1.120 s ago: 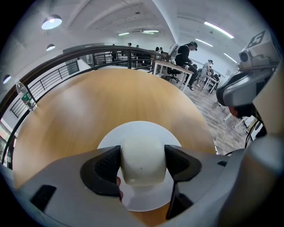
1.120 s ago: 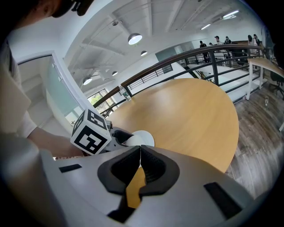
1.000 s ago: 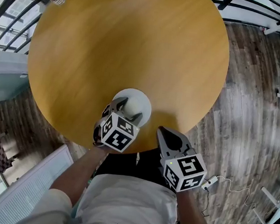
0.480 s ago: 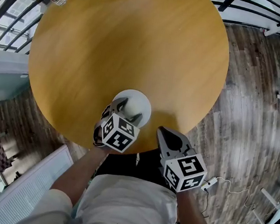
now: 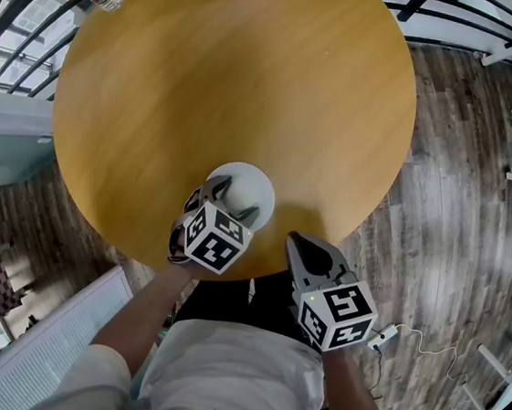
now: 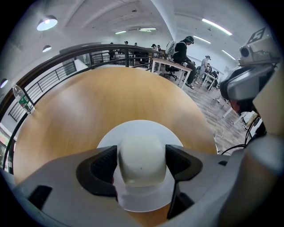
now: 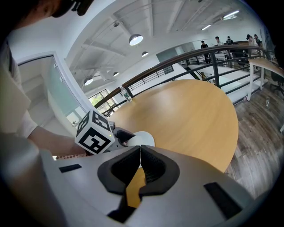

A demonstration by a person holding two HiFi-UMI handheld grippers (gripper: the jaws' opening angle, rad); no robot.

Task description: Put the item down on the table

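The left tongs (image 6: 141,163) pinch the white item (image 5: 247,186), a dome on a wide round brim, with a pad against each side of the dome. Its brim looks to lie flat on the round worktop (image 5: 234,77), near the edge closest to the person. The right tongs (image 7: 140,166) are pressed together and empty, just off that edge. The risk I see is a withdrawal before the pads are clear. A dragging pad could tip the item or slide it over the near edge.
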